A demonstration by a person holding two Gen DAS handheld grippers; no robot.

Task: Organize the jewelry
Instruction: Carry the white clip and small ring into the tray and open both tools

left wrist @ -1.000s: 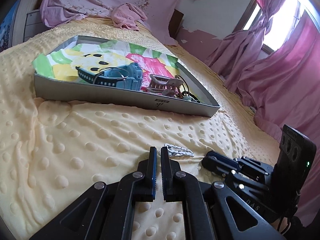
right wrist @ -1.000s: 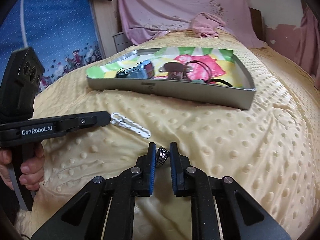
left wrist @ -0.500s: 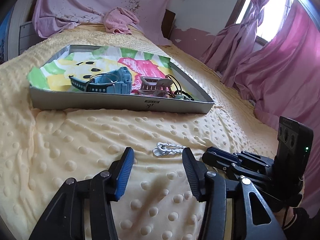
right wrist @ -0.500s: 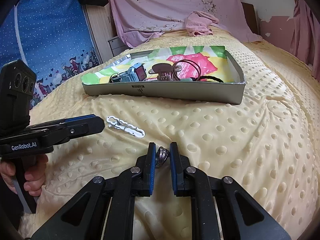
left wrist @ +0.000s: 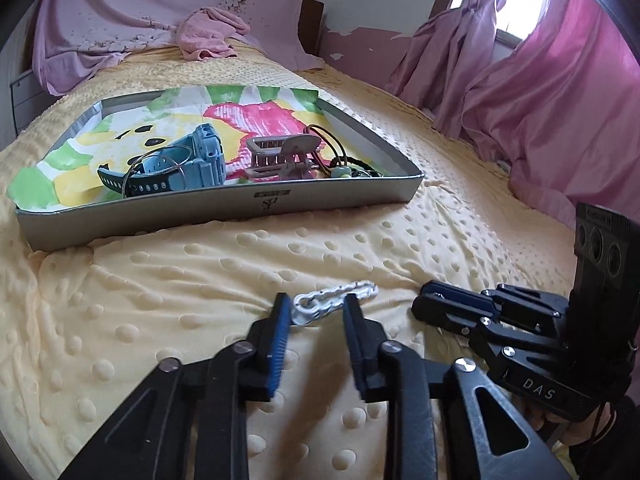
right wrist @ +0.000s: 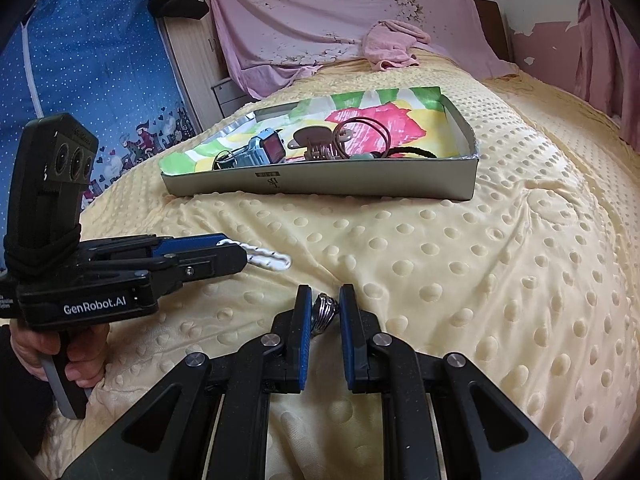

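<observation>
Yellow dotted blanket (left wrist: 160, 280) covers the bed on which everything is laid. A grey shallow tray (left wrist: 224, 208) lined with a bright cartoon print is seen at 12 o'clock in both wrist views. Inside it are a blue-grey wristwatch (left wrist: 180, 164), a beige hair claw (left wrist: 280, 156) just beside it toward 3 o'clock, and brown hair ties (right wrist: 368, 136) with a dark cord near the tray's 3 o'clock corner.

Left hand-held gripper (left wrist: 316, 312): fingers are held apart, lowered to the blanket on either side of a white metal hair clip (left wrist: 336, 300). The clip's looped end lies between the fingertips; the rest sticks out toward 2 o'clock past the right finger. Whether either pad touches the clip cannot be told (the near finger hides the contact in the right wrist view).

Right hand-held gripper (right wrist: 325, 312): blue pads are closed on a silver ring (right wrist: 324, 312), which is clamped upright between them, just above the blanket. This gripper sits at 3 o'clock of the left one, near it but apart.

Pink cloth (left wrist: 208, 36) is bunched at the far end of the bed, and pink curtains (left wrist: 540, 92) hang at 2 o'clock in the left wrist view.
</observation>
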